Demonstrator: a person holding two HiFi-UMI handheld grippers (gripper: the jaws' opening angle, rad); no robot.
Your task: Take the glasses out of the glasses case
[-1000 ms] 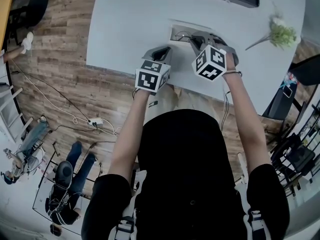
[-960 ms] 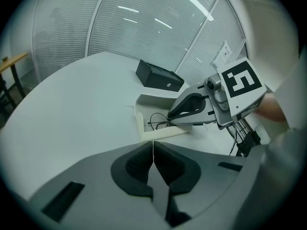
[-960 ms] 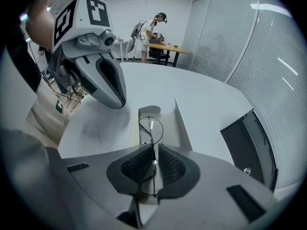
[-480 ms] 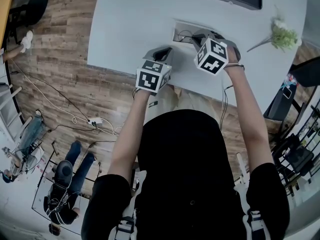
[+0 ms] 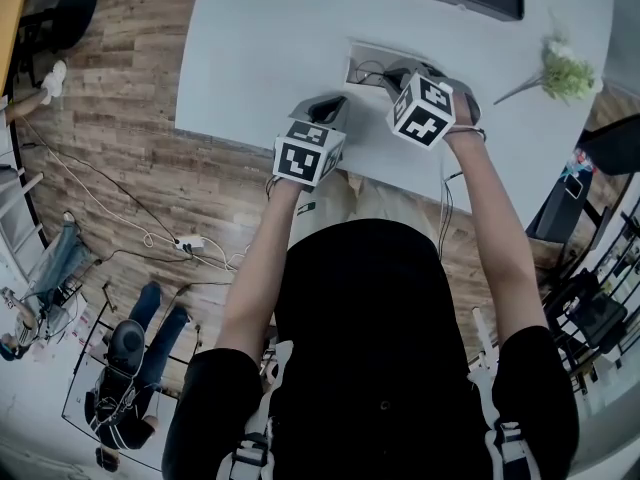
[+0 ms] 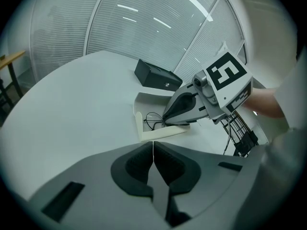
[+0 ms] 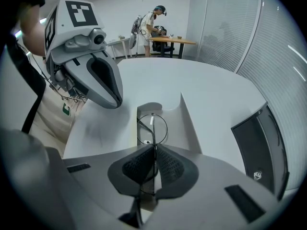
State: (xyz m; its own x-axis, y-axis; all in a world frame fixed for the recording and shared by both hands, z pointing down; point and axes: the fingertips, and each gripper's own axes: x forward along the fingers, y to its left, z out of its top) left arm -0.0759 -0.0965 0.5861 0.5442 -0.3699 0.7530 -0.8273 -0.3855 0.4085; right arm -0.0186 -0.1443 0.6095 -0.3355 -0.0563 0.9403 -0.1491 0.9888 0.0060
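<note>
The jaws of the right gripper (image 7: pixel 154 163) are nearly together and pinch the thin wire frame of the glasses (image 7: pixel 152 126). They have just been closing, and the frame runs straight up between the two ribbed pads. One round lens stands out just past the jaw tips, over the floor of the case. The jaws of the left gripper (image 6: pixel 153 158) are pressed flat together with nothing between them. That gripper hangs over the near edge of the counter (image 7: pixel 211 95), beside the case and apart from it.

The glasses case (image 7: pixel 186 120) lies open toward the middle of the counter, back from the near edge. It is a pale, shallow shell with raised walls. The glasses are its only visible contents, and they are still inside. From the left gripper view, the right gripper's nose dips into the open shell from the side, with dark wire showing under it.

As for progress, the case is already open and the grip on the frame looks made. The lift has not happened, so most of the task remains. The glasses still have to be raised clear of the walls and carried out. The frame is thin and held by one narrow part, so it may twist or slip as it comes up.

Farther out, a black box (image 6: pixel 157 75) sits near the far edge of the counter. A green flower sprig (image 5: pixel 563 68) lies toward the right edge. Both are well apart from the case.
</note>
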